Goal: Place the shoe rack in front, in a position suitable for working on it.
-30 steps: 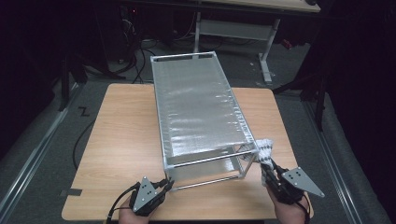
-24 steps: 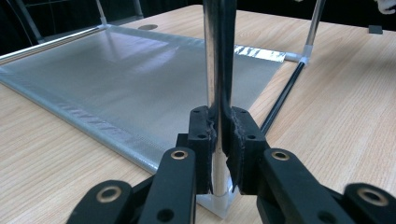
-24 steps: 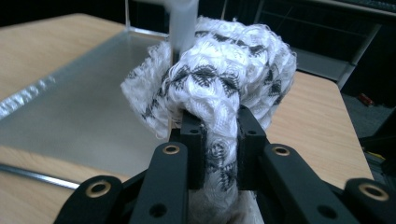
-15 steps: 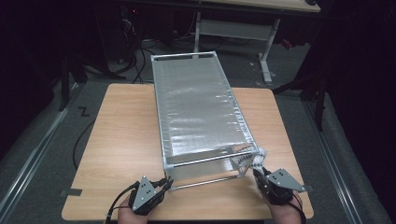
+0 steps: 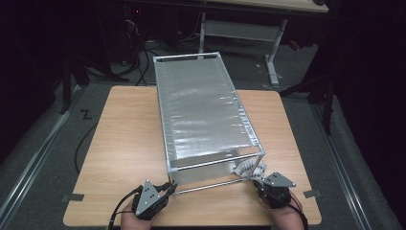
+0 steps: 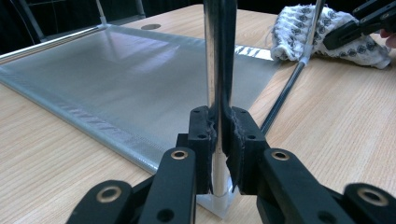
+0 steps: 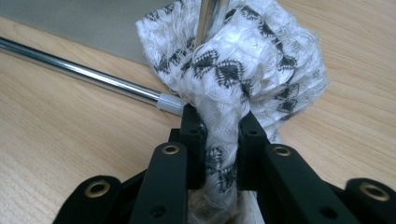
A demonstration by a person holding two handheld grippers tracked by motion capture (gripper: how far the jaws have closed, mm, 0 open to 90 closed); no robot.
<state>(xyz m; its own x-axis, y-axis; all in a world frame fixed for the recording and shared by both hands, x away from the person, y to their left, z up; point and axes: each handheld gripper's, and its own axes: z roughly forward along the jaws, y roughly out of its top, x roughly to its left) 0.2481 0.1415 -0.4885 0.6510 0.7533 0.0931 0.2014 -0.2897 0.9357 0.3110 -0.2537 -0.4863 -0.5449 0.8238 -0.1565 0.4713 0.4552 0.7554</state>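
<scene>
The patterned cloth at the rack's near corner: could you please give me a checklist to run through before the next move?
1. Right tongs clamped on the black-and-white knitted cloth: ok.
2. Left tongs clamped on the rack's near upright post: ok.
3. Cloth bunched against the other chrome post: ok.
4. Cloth wrapped fully around that post: cannot tell.
5. Metal rack standing squarely on the wooden table: ok.
6. Table beside the cloth free of obstacles: ok.
</scene>
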